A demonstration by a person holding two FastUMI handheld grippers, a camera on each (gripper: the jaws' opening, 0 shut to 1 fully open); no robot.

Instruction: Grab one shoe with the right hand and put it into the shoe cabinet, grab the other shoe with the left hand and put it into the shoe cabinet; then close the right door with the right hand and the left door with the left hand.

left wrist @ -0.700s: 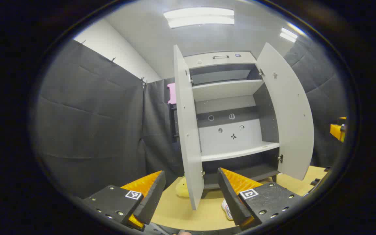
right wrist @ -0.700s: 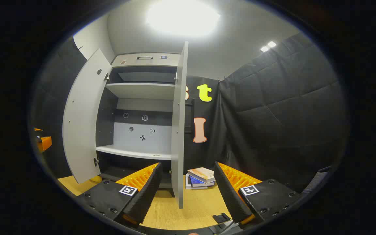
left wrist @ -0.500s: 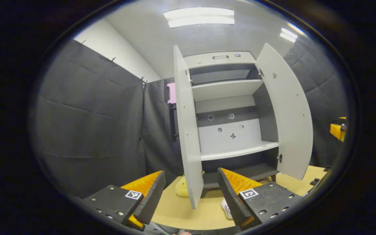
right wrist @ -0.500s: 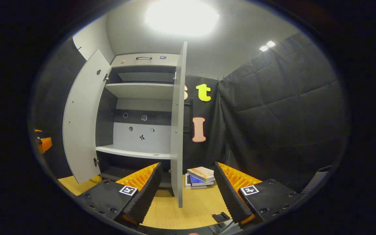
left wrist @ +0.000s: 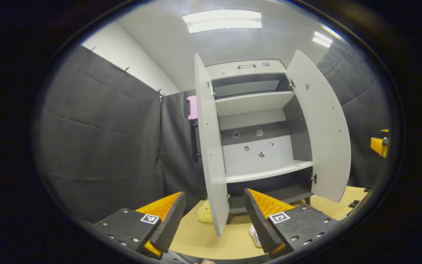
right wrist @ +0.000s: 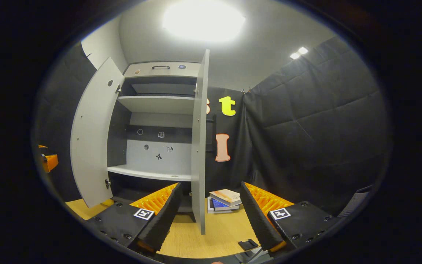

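Note:
A grey shoe cabinet (left wrist: 245, 68) stands on the wooden floor with both doors swung wide. Its left door (left wrist: 211, 165) shows edge-on between the fingers of my left gripper (left wrist: 214, 220), which is open and holds nothing. Its right door (left wrist: 324, 128) hangs open further right. The toe of a white shoe (left wrist: 254, 235) peeks out on the floor beside my left gripper's right finger. In the right gripper view the same cabinet (right wrist: 159, 68) shows bare shelves, and its right door (right wrist: 198, 146) stands edge-on between the fingers of my open, empty right gripper (right wrist: 209, 216).
A yellow soft object (left wrist: 204, 212) lies on the floor behind the left door. A stack of books (right wrist: 225, 200) sits right of the cabinet, and a small black part (right wrist: 248, 244) lies near my right gripper. The other gripper shows at each view's edge (left wrist: 378, 145) (right wrist: 48, 161).
Both views have tilted very slightly, so the cabinet sits a touch lower in each. Both grippers stay open and the doors have not moved.

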